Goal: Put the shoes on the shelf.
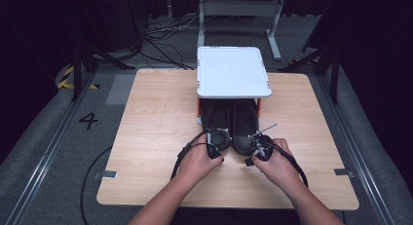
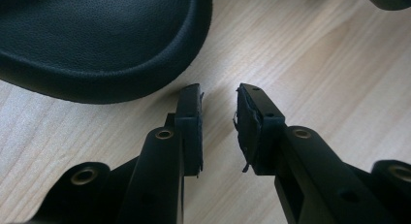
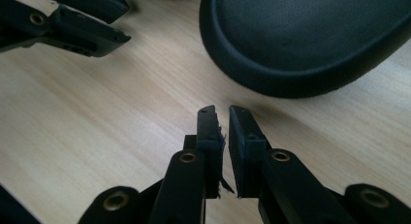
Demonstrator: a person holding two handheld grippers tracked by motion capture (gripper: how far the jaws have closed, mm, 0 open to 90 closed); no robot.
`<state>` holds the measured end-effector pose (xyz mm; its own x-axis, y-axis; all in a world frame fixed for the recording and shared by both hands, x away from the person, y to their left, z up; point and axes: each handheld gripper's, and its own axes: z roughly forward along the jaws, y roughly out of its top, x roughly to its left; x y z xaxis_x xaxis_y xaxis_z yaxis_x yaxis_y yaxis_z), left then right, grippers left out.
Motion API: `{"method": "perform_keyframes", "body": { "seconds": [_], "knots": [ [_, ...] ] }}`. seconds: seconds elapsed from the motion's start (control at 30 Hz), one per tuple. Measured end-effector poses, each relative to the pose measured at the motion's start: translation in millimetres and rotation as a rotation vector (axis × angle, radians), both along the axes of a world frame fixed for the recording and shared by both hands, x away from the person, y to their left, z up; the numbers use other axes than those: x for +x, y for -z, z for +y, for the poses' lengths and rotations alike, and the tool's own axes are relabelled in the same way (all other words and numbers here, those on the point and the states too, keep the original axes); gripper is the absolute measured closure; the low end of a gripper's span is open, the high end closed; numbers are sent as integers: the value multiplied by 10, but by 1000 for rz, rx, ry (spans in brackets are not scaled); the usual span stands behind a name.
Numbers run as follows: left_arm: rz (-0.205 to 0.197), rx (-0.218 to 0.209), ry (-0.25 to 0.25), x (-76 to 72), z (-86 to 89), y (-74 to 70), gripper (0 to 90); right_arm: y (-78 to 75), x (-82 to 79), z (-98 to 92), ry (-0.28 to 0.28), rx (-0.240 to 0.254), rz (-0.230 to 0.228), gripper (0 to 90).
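Two black shoes lie side by side on the wooden table (image 1: 156,118), their far ends tucked under a white stand (image 1: 233,71). My left gripper (image 1: 217,139) hovers at the near end of the left shoe (image 1: 218,119). In the left gripper view its jaws (image 2: 219,95) stand a narrow gap apart with only bare wood between them, and the shoe's rounded end (image 2: 97,40) lies just beyond to the left. My right gripper (image 1: 256,146) sits at the near end of the right shoe (image 1: 243,122). Its jaws (image 3: 222,111) are nearly together with nothing in them, close before that shoe (image 3: 310,35).
The right gripper view also catches the left gripper (image 3: 72,30) at its upper left. The white stand rests on short legs at the table's far middle. Bare wood spreads to the left and right of the shoes. Cables trail off the table's near edge.
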<state>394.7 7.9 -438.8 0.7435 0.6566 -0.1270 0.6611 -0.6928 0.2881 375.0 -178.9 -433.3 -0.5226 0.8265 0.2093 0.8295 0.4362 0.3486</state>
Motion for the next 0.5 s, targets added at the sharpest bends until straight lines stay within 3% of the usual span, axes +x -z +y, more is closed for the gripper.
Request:
{"method": "perform_keyframes", "body": {
  "seconds": [0.23, 0.33, 0.5],
  "knots": [
    [-17, 28, -35, 64, -82, 41, 746, 45, 102, 26, 12, -9, -2, 852],
    [-47, 32, -56, 96, -79, 29, 747, 40, 152, 19, 27, -2, -3, 858],
    [-69, 31, -91, 205, -45, -13, 753, -14, 338, 9, 68, -22, -33, 855]
  ]
}}
